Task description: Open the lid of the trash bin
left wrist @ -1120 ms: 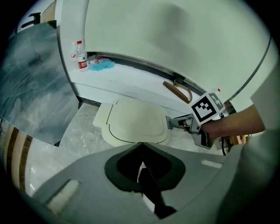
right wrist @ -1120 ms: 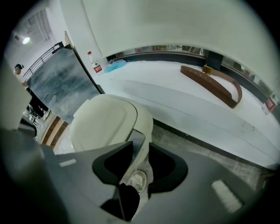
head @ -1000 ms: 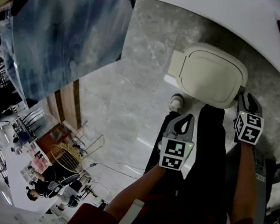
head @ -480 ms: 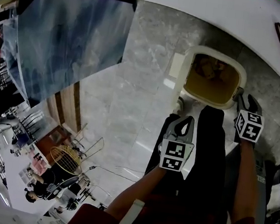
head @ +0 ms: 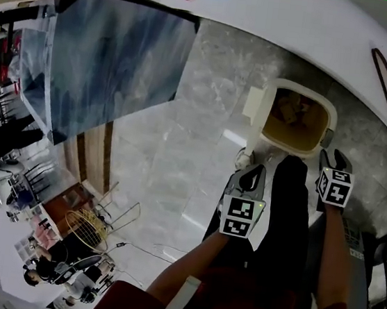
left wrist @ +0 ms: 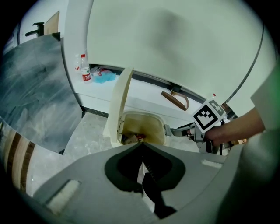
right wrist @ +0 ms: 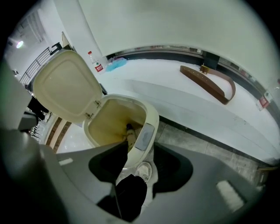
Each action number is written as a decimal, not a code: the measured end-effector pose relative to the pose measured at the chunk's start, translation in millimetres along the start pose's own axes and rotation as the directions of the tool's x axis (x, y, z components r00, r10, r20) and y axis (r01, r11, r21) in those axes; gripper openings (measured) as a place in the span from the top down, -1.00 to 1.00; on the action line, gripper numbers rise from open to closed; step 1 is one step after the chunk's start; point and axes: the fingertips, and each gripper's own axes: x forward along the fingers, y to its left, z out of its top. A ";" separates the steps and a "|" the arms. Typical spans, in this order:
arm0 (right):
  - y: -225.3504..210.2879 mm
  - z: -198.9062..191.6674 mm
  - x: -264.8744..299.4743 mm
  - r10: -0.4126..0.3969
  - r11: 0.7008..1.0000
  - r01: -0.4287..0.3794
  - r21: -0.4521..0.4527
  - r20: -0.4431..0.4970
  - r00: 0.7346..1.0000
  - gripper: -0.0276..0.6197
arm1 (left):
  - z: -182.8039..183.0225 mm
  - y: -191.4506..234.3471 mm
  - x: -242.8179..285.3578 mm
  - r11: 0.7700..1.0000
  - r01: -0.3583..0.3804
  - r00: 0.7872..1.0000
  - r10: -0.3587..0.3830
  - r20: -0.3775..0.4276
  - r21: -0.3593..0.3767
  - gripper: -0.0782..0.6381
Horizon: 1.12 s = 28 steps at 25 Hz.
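Since the earlier frame, the flat cream plastic lid (head: 254,110) has swung from lying shut over the cream plastic trash bin (head: 332,120) to standing upright on its hinged side, exposing a stained interior with rubbish in it. The bin stands on the grey marble floor (head: 202,137), at the floor's edge below the white curved counter (head: 300,30). The right gripper (head: 334,159), just beside the bin's near rim, has just been opening; its jaws stand wide apart, clamping nothing. The left gripper (head: 253,170), near the bin, has its jaws together and empty.
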 end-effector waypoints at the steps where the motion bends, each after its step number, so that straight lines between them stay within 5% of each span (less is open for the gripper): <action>1: 5.7 -1.3 -6.5 0.002 1.000 -0.002 0.000 0.002 1.000 0.34 | 2.5 1.6 -5.6 1.000 -0.001 1.000 0.001 0.008 0.003 0.76; 15: 65.4 5.7 -104.0 -0.010 0.999 0.016 -0.031 0.188 0.982 0.35 | 31.0 12.7 -74.1 0.998 0.004 0.983 -0.017 0.182 0.068 0.76; 28: 153.9 29.3 -223.9 0.020 0.997 0.010 -0.074 0.405 0.914 0.35 | 65.3 24.1 -169.2 0.985 0.016 0.935 -0.076 0.345 0.174 0.76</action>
